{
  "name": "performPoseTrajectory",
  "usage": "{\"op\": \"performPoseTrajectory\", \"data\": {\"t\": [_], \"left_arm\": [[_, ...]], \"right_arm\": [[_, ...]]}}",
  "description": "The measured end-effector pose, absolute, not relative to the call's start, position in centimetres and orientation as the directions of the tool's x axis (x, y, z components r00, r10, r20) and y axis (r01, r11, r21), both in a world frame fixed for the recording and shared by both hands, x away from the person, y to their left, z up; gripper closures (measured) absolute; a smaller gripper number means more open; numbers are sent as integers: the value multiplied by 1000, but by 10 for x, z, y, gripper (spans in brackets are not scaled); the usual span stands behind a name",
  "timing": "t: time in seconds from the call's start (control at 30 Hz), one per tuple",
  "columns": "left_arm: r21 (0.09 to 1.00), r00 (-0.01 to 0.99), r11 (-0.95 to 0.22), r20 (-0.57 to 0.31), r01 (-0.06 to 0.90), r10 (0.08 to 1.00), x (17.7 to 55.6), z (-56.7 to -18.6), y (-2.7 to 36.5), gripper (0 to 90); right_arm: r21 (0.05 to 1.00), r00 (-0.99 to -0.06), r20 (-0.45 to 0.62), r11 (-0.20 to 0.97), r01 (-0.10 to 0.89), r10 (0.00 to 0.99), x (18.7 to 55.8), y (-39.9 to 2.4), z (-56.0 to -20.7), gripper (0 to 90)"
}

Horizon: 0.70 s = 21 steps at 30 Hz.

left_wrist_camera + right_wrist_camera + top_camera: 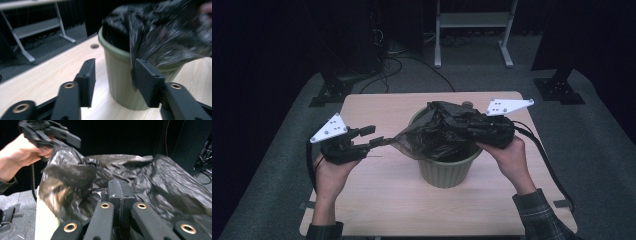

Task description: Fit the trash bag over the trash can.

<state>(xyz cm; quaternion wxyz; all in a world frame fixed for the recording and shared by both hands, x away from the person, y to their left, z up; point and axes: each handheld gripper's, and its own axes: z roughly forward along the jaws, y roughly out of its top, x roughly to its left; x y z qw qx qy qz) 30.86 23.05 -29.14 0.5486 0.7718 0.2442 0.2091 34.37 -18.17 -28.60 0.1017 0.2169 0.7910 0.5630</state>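
At frame centre, a black bin bag is sitting in a green bin on the bench. Left hand-held gripper is gaping w/ bag edge against one jaw; right hand-held gripper is clamping the bag.

dark room, grey carpet, white shelf frame, floor cables

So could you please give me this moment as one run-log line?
left gripper: open, bag edge beside one jaw | right gripper: shut on black bag | green bin: upright on table
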Motion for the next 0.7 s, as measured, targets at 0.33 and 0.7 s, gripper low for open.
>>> {"op": "performPoseTrajectory", "data": {"t": [0.33, 0.7], "left_arm": [[959, 863, -278, 100, 49, 496, 299, -251, 189, 371], [929, 911, -366, 107, 51, 397, 313, -262, 108, 331]], "right_arm": [[941, -873, 78, 254, 224, 481, 351, -178, -279, 900], [942, -879, 73, 257, 216, 472, 355, -166, -270, 900]]}}
